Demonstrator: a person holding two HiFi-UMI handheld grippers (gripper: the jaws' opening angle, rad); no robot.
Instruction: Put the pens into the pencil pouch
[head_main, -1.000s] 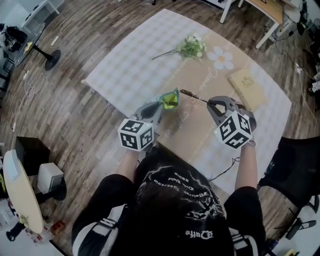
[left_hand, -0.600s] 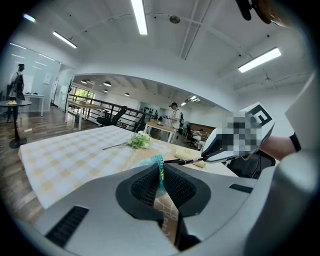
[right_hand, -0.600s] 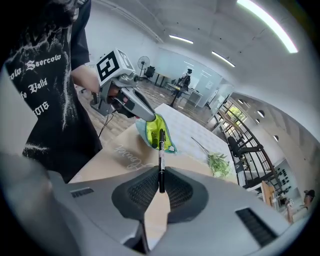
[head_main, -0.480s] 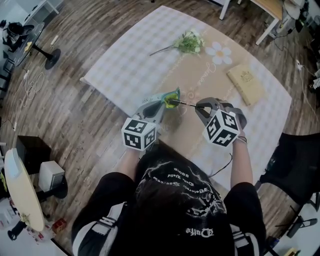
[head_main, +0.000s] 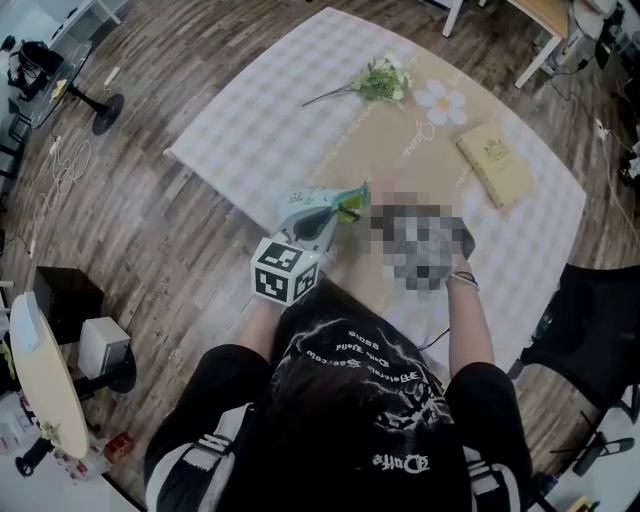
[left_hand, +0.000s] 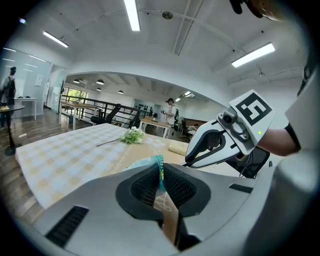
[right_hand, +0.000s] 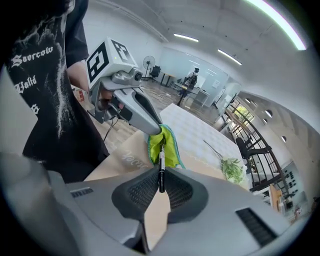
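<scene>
- Your left gripper (left_hand: 161, 176) is pinched narrow on the teal edge of the pouch (left_hand: 157, 164). It holds the pouch up off the table (head_main: 250, 140).
- Your right gripper (right_hand: 161, 181) is closed on a black-and-white pen (right_hand: 161, 162). The pen stands straight out between the pads, pointing away from you.
- The pen's far end lies over the yellow-green lining of the pouch's open mouth. These views do not show whether the tip is inside.
- In the right gripper view the pouch hangs from the tip of your left gripper, just beyond your right gripper's pads.
- In the head view the pouch sits between your two hands, over the near edge of the table and close in front of your body.
- A flower sprig (head_main: 382, 82) lies on the far side of the table, well apart from the pouch.
- A tan book (head_main: 495, 166) lies off to your right, also well apart from the pouch.
</scene>
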